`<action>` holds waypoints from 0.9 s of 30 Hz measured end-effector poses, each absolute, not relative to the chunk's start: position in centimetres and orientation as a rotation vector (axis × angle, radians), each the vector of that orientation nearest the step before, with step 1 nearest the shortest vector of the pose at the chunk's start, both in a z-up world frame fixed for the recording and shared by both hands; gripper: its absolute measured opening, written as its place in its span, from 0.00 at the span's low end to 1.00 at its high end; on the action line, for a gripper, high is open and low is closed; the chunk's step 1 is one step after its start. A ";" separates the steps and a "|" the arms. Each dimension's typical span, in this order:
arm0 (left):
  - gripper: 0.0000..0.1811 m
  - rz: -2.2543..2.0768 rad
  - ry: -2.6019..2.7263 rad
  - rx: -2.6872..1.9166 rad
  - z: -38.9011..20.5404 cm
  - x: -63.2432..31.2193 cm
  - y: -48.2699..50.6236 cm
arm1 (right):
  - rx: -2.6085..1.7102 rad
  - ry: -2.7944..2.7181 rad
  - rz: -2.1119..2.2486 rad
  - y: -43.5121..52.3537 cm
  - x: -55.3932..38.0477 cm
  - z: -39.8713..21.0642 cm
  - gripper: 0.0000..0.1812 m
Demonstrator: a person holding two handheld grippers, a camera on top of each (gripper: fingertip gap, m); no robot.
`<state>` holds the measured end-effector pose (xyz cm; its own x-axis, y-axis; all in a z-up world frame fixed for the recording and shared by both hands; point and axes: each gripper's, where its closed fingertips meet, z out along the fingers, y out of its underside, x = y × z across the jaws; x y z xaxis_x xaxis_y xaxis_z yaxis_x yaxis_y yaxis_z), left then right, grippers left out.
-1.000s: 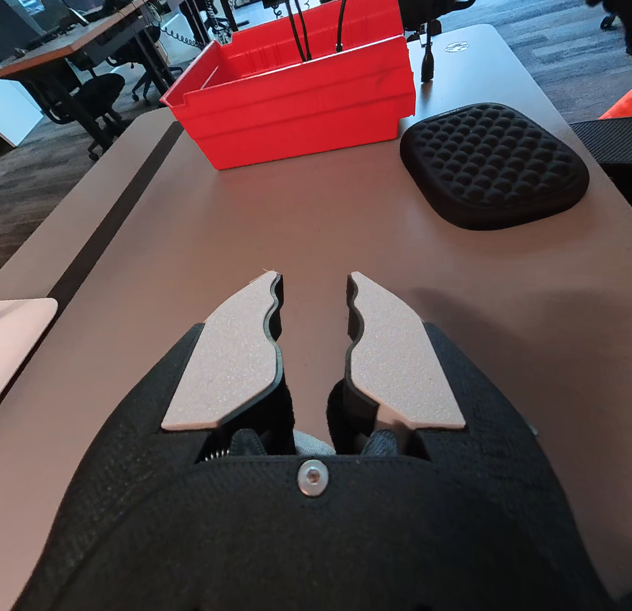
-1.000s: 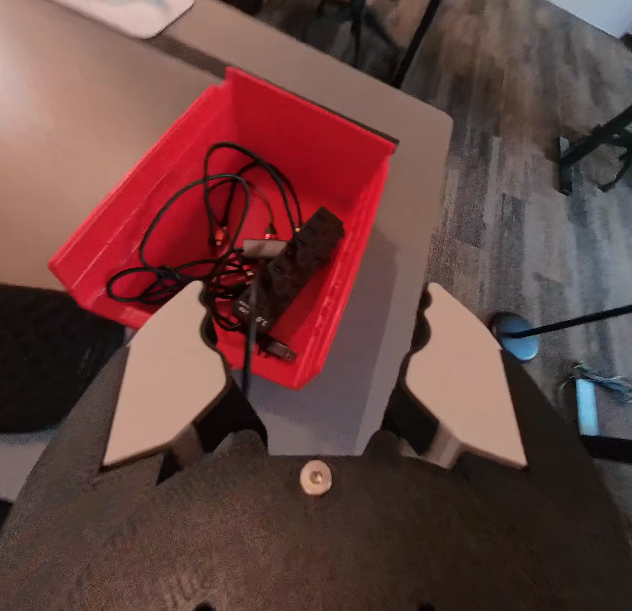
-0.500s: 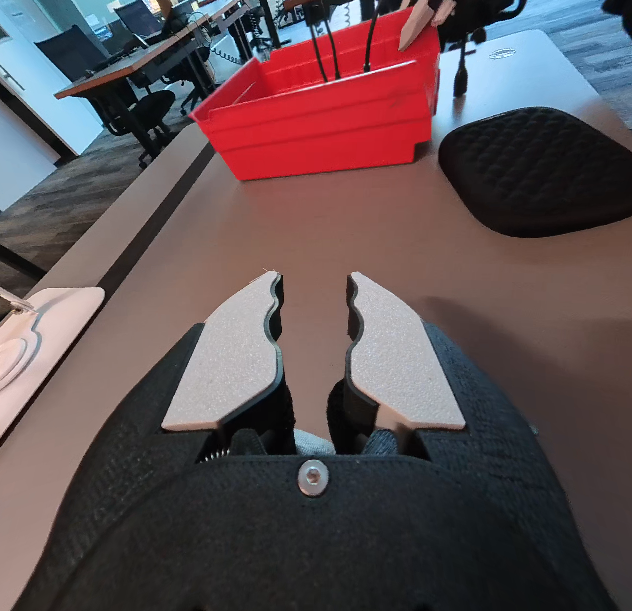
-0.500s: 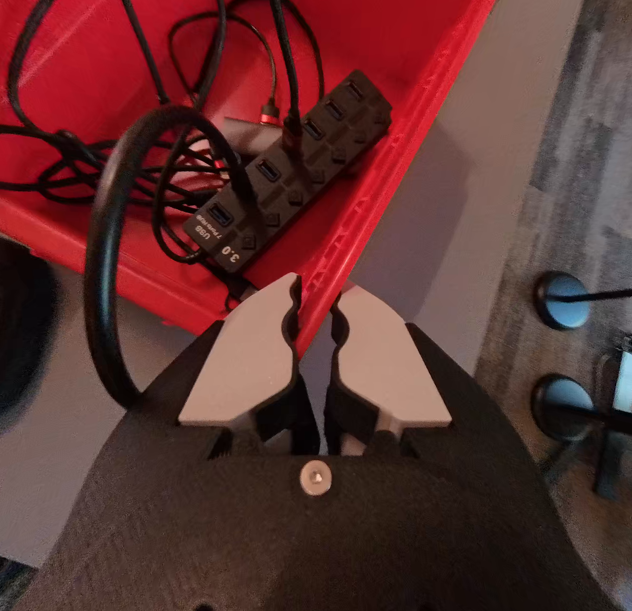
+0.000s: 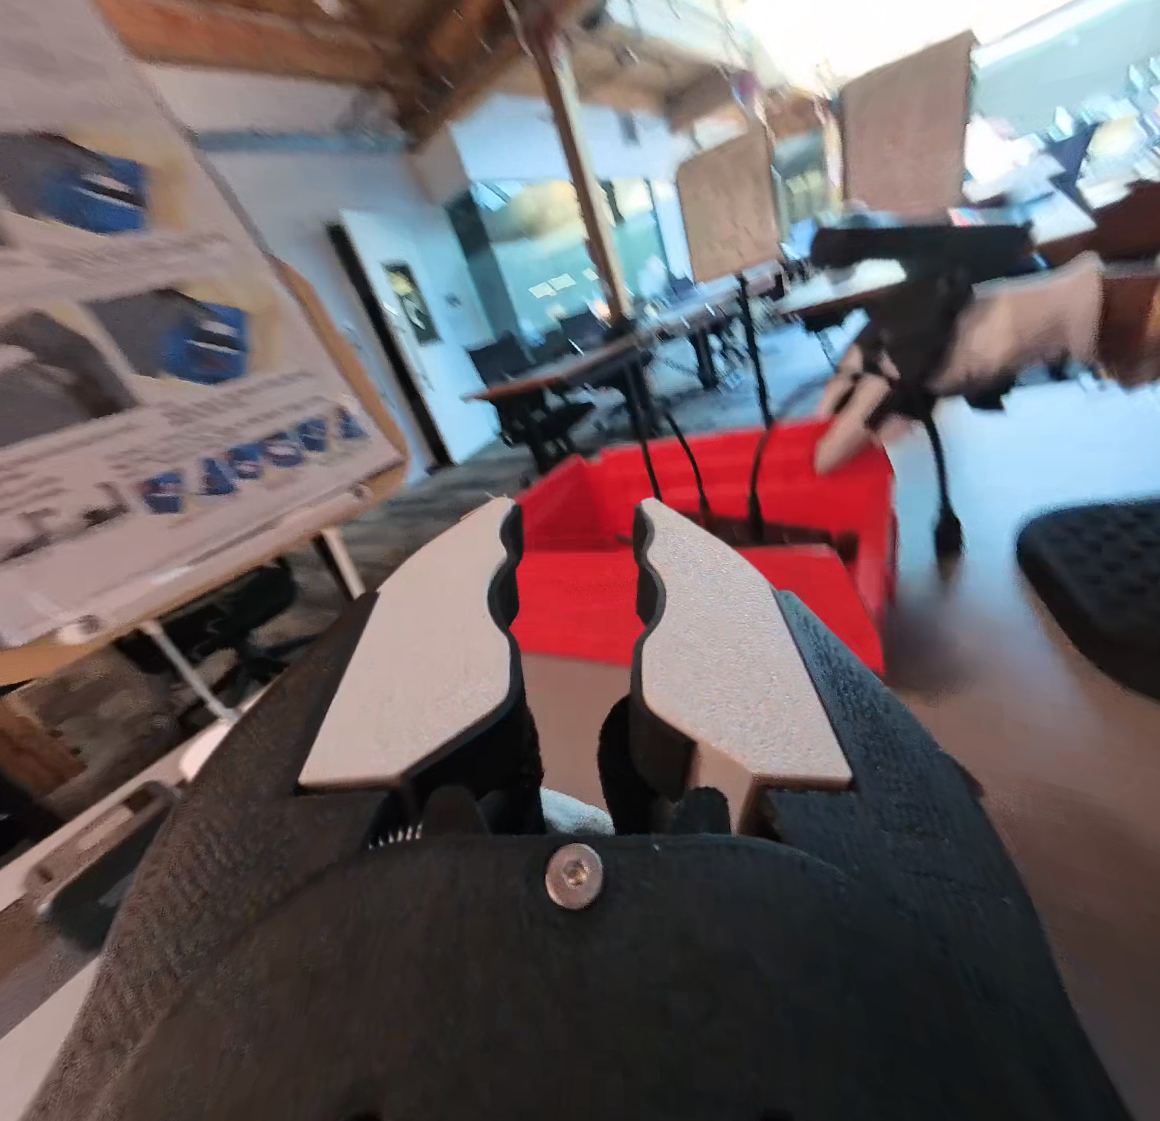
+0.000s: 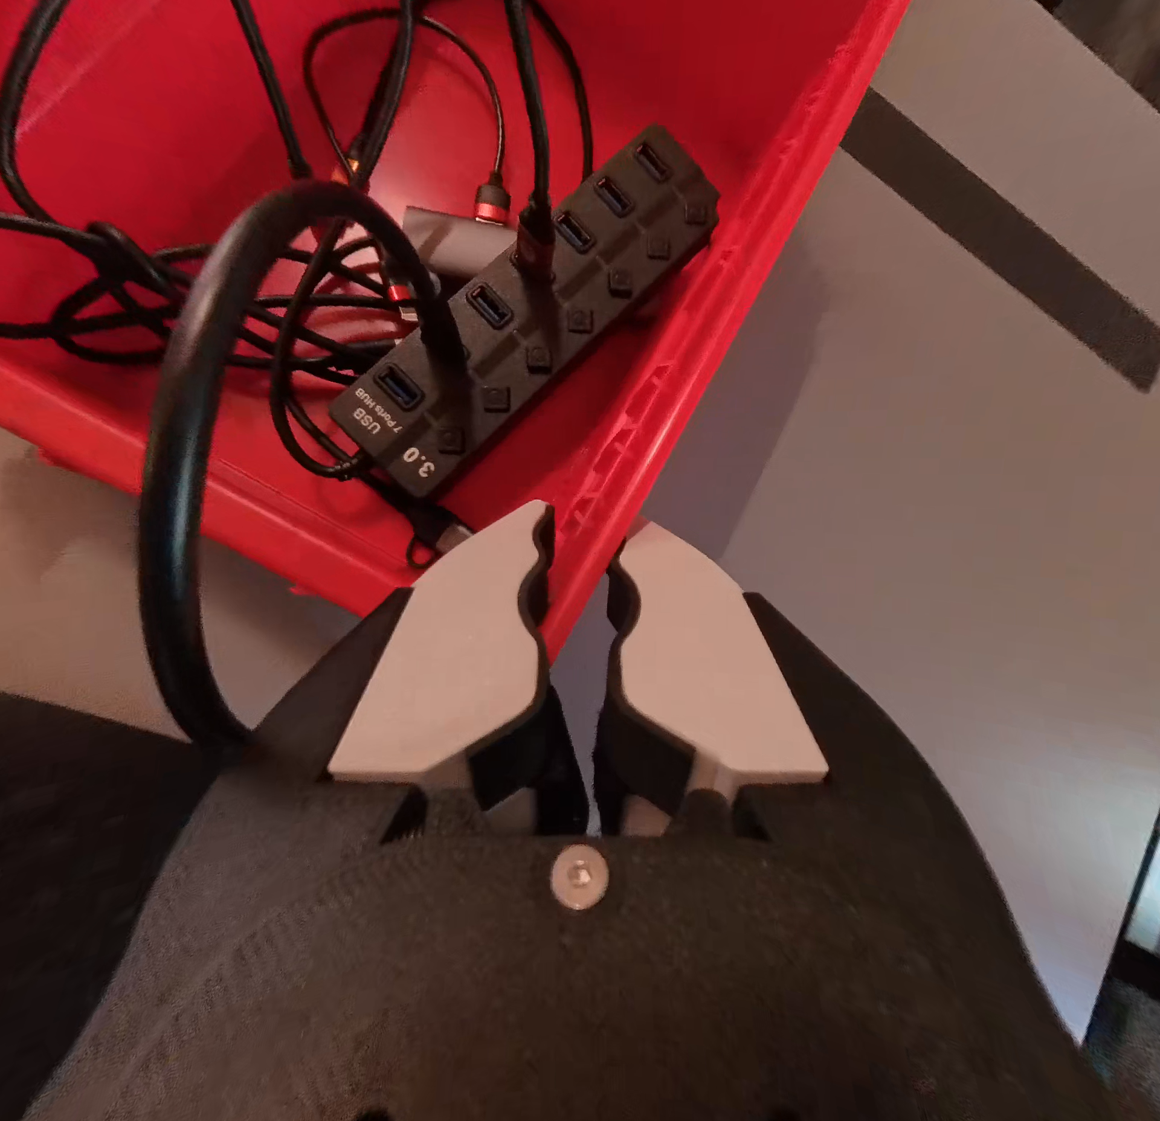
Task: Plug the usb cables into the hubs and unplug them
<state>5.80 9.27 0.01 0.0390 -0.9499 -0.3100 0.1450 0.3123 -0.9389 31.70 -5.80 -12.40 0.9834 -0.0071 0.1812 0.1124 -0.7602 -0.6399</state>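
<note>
Right tongs (image 6: 580, 538): closed down on the side wall of the red bin (image 6: 741, 287) near its corner, one finger inside the wall and one outside; only the wall's thickness separates them.

Left tongs (image 5: 574, 526): partly open with a moderate gap, holding nothing, raised above the worktop (image 5: 1004, 746) and pointed toward the bin. That view is motion-blurred.

Contents of bin: a black multi-port USB hub (image 6: 533, 319) lies diagonally against the gripped wall. One black cable with a red-collared plug (image 6: 533, 244) is seated in a middle port; a thicker black cable (image 6: 182, 463) arcs over the bin's front wall from a port near the hub's labelled end. The remaining ports show open. Loose black cables (image 6: 125, 287) lie tangled on the bin floor beside a grey hub (image 6: 452, 237), partly hidden.

A black textured pad (image 5: 1098, 582) lies on the worktop beside the bin.
</note>
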 end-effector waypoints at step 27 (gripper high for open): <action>0.15 -1.010 0.711 -0.626 10.4 -2.9 9.1 | -2.012 -0.469 0.040 14.5 4.1 -12.1 0.17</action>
<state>-2.94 9.09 10.39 0.3518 -0.9058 -0.2362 0.5273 0.4002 -0.7496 4.08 14.47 -12.09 0.9233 0.3432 0.1723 0.3095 -0.3993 -0.8630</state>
